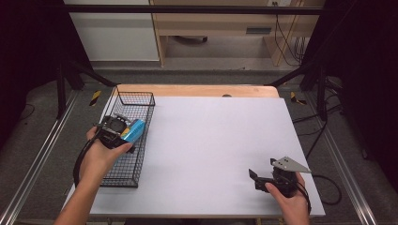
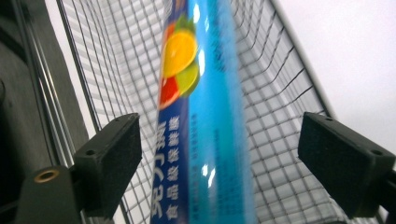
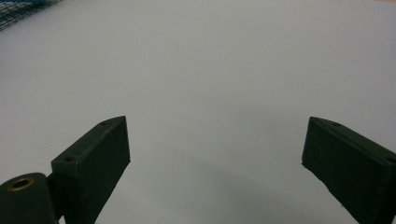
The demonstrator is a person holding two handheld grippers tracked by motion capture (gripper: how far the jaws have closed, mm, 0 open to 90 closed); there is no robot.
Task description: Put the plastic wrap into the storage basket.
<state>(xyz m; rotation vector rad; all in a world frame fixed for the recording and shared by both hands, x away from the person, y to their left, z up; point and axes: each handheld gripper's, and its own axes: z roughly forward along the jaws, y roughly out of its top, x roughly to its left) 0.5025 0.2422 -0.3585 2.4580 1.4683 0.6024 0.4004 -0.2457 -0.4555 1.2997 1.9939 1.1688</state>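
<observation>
White tabletop [image 1: 220, 154] spreads under my rig, a black wire basket [image 1: 141, 101] along its left edge. Inside lies a blue box [image 2: 205, 130] printed with citrus fruit. My left gripper [image 2: 219, 154] hangs over it, jaws spread wide, neither touching. My right gripper [image 1: 257, 179] sits well apart at the near right, jaws released

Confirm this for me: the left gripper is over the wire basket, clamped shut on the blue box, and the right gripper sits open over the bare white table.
Not quite: the left gripper is open, not clamped. In the left gripper view its jaws stand apart on either side of the blue box with gaps showing. The rest holds: it is over the wire basket, and the right gripper is open over the white table.
</observation>
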